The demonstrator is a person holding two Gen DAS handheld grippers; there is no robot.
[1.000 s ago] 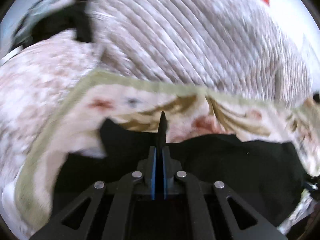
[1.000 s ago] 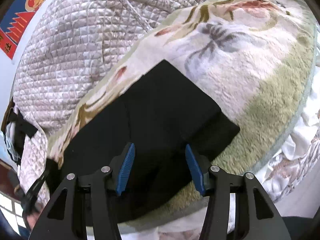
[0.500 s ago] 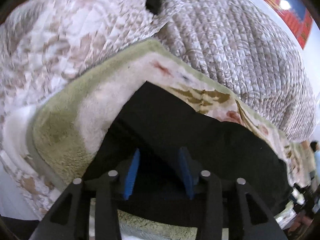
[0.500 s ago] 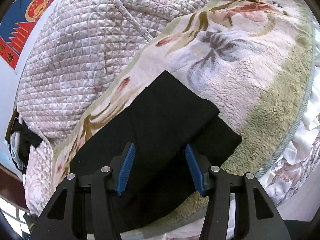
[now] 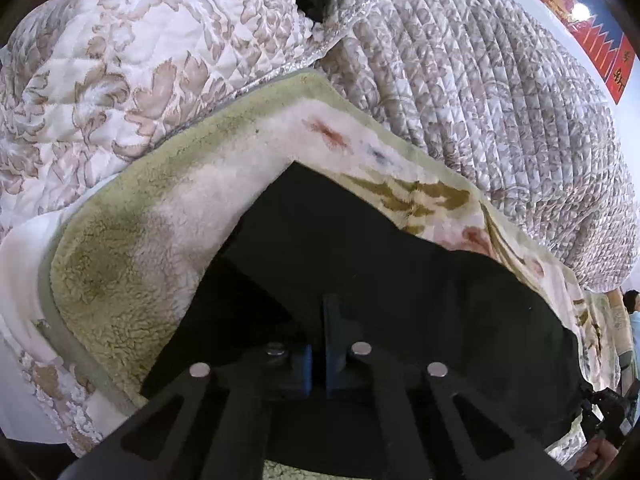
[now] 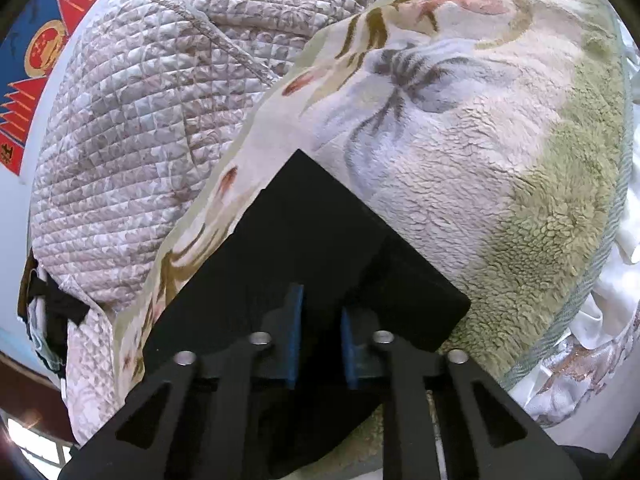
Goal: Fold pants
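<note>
Black pants [image 5: 400, 272] lie folded on a fleecy floral blanket [image 5: 168, 208]. In the left wrist view my left gripper [image 5: 318, 344] is low over the near edge of the pants, its blue pads nearly together with black cloth between them. In the right wrist view the pants [image 6: 304, 232] end in a squared corner, with a lower layer sticking out to the right. My right gripper [image 6: 320, 332] is over the near part of the pants, jaws narrowed with a gap left and dark cloth between the pads.
A grey quilted bedspread [image 5: 480, 80] lies beyond the blanket and shows in the right wrist view [image 6: 140, 120] too. A white floral quilt [image 5: 120, 60] is at the left. The bed edge with white frills [image 6: 580, 340] is to the right. A red and blue poster [image 6: 36, 52] hangs on the wall.
The left gripper opened while swinging over the pants, then closed again on the near edge. The right gripper's jaws narrowed from wide open onto the cloth.
</note>
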